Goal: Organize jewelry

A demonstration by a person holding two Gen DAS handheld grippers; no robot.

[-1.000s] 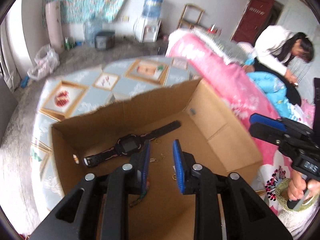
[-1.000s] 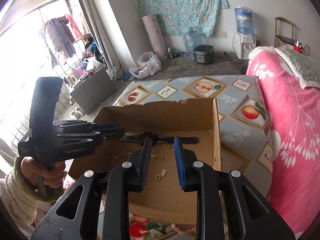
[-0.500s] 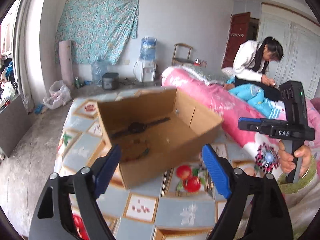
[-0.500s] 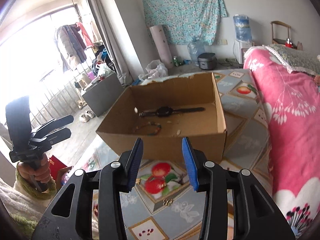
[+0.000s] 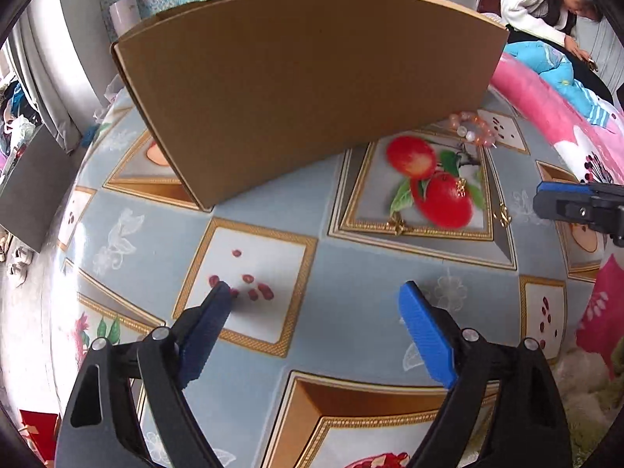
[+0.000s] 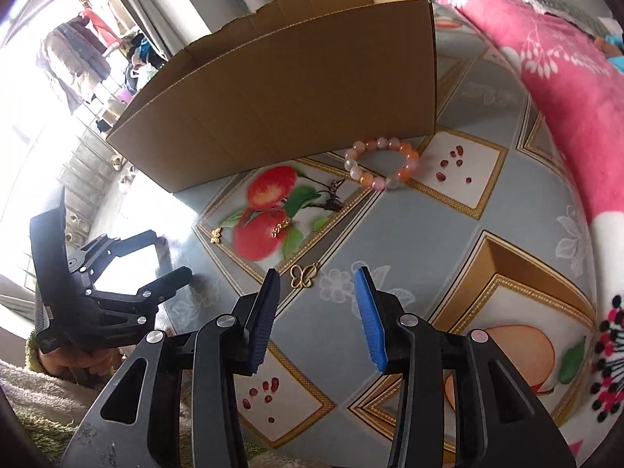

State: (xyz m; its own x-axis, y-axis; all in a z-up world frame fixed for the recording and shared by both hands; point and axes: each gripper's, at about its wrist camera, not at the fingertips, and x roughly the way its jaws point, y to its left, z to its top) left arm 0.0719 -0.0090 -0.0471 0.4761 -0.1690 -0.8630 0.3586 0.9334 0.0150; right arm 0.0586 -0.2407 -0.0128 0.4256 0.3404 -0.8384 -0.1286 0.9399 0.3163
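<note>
An open cardboard box (image 5: 312, 89) (image 6: 292, 89) stands on the fruit-patterned table; from here its inside is hidden. In front of it lie a pink and orange bead bracelet (image 6: 380, 163) (image 5: 472, 128), a gold butterfly pendant (image 6: 303, 276) (image 5: 505, 214) and two small gold pieces (image 6: 215, 236) (image 6: 281, 227). My right gripper (image 6: 318, 277) hangs open low over the table, the pendant just beyond its left fingertip, untouched. My left gripper (image 5: 315, 292) (image 6: 171, 255) is further left, its jaws opening wide over bare cloth with nothing between them.
A pink flowered quilt (image 6: 565, 78) covers the bed along the table's right side. A person in a white top (image 5: 538, 7) sits beyond it. The printed tablecloth (image 5: 273, 202) spreads in front of the box. Clothes hang by the bright window at the left.
Both grippers came back from over the box and dropped low to the table in front of it. The left jaws spread wide; the right jaws widened a little.
</note>
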